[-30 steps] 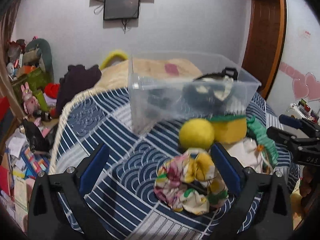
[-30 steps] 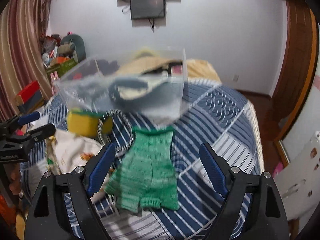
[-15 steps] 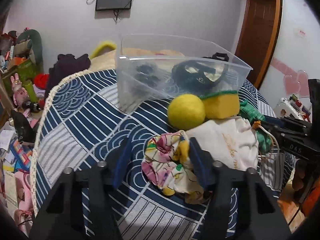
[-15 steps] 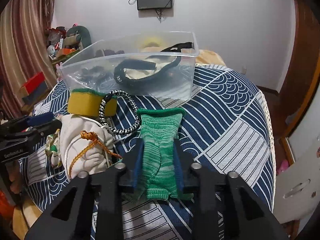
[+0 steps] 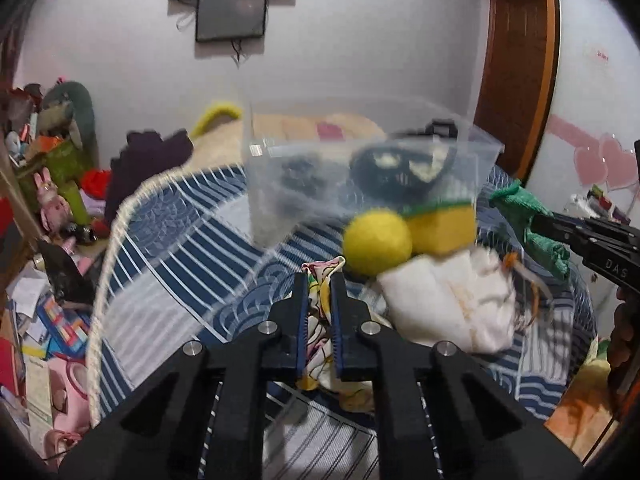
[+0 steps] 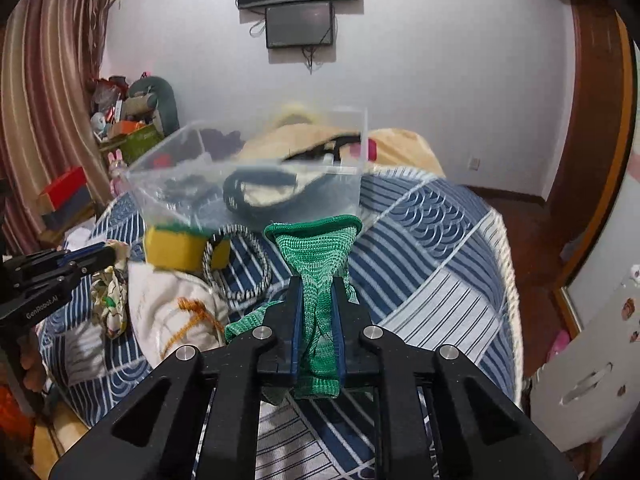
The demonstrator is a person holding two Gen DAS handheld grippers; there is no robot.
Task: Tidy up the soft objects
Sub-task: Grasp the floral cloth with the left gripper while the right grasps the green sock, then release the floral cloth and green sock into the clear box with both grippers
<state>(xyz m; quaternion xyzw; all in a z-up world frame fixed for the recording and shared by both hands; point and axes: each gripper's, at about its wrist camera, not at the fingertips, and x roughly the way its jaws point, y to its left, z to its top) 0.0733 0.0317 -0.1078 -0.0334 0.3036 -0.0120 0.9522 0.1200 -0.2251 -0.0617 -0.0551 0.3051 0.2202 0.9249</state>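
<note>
**Both grippers clamped on fabric, bin ahead**

Left gripper (image 5: pixel 319 280): jaws nearly closed, pinching the floral scrunchie (image 5: pixel 316 322). Fabric bunches between the blue pads and pokes out above the tips; the rest hangs below the fingers. From the right wrist view the scrunchie droops under that gripper, above the quilt.

Right gripper (image 6: pixel 317 284): jaws nearly closed on the green knit glove (image 6: pixel 316 252). Cuff end fans out above the fingertips, the rest is bunched between and under the pads.

Clear plastic bin (image 6: pixel 256 184) sits on the blue-and-white patterned quilt (image 6: pixel 432 248), straight ahead of both grippers. It holds a dark strap-like item and other dark pieces; blurred, can't tell more.

In front of the bin, on the quilt:
- yellow ball (image 5: pixel 378 240) touching the yellow sponge with green top (image 5: pixel 444 228)
- white drawstring pouch (image 5: pixel 452 300) with orange cord, just beside and nearer than the ball
- black-and-white braided cord loop (image 6: pixel 240 264) between sponge and glove

Both views motion-blurred around the bin.
</note>
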